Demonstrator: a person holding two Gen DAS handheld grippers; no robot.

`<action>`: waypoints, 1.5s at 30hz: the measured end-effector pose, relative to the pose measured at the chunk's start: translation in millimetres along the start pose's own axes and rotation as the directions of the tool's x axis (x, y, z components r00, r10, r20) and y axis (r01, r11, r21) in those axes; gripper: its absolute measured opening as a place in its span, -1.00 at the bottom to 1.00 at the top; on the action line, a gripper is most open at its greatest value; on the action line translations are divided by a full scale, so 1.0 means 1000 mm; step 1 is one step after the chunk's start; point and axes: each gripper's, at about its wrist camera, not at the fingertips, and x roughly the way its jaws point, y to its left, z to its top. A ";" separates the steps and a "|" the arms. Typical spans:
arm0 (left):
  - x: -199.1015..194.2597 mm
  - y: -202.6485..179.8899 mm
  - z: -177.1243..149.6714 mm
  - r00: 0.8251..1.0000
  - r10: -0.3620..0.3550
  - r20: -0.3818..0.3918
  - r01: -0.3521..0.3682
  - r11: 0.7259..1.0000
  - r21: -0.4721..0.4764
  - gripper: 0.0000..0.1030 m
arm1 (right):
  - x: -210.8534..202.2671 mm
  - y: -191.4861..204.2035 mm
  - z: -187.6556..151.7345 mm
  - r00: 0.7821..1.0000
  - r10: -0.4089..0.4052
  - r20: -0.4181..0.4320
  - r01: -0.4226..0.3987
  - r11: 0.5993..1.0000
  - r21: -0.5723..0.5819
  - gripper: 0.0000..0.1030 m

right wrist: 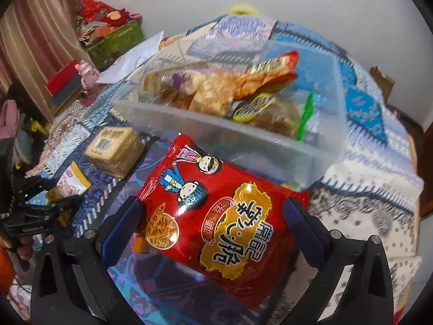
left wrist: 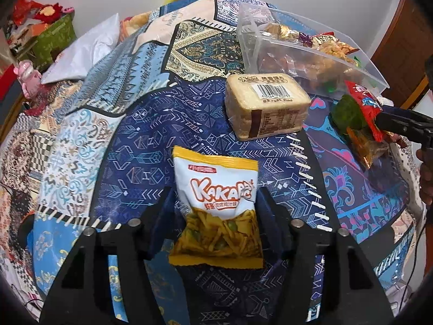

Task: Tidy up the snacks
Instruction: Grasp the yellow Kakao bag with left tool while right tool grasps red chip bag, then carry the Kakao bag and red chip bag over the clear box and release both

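Between my left gripper's (left wrist: 213, 211) fingers sits a white and yellow KAKA chip bag (left wrist: 216, 205). The jaws stand narrow, their blue pads right at the bag's two side edges, but I cannot tell whether they press it; the bag lies on the patterned blue cloth (left wrist: 121, 168).

Ahead of those fingertips, on the same cloth, rests a beige wrapped block of biscuits (left wrist: 266, 105) with a barcode label on top. Beyond that block, further ahead and to the right, stands the clear plastic bin (left wrist: 251, 35).

My right gripper (right wrist: 213, 216) has its jaws spread wide, and a red noodle-snack bag (right wrist: 216, 216) with two cartoon figures lies between the pads. The left pad (right wrist: 121, 224) sits at the bag's left edge; the right pad is close to the opposite edge, and I cannot tell whether it touches.

Just past the right fingertips is the near wall of the bin, seen here a little blurred. Inside it I see a heap of packets: a large bag of pale orange crisps (right wrist: 216, 92), a red and gold packet (right wrist: 273, 67) leaning toward the far right, some brownish wrapped pieces (right wrist: 165, 86) at the left end, a round yellow-green-rimmed pack (right wrist: 251, 108) and a green strip (right wrist: 304, 119) near the right wall.
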 end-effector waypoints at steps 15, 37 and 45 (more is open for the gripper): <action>-0.028 0.005 -0.007 0.998 -0.024 0.060 0.025 1.000 -0.018 -0.08 | -0.016 0.011 -0.028 0.993 -0.115 0.005 0.114 0.990 0.082 0.99; -0.064 -0.030 -0.002 0.986 -0.095 0.134 0.090 0.995 0.045 -0.08 | -0.011 -0.002 -0.039 0.996 -0.092 0.011 0.089 0.979 0.183 0.65; -0.076 -0.045 0.017 0.976 -0.120 0.179 0.109 0.992 0.069 -0.08 | -0.026 -0.009 -0.043 0.997 -0.070 0.043 0.060 0.975 0.213 0.41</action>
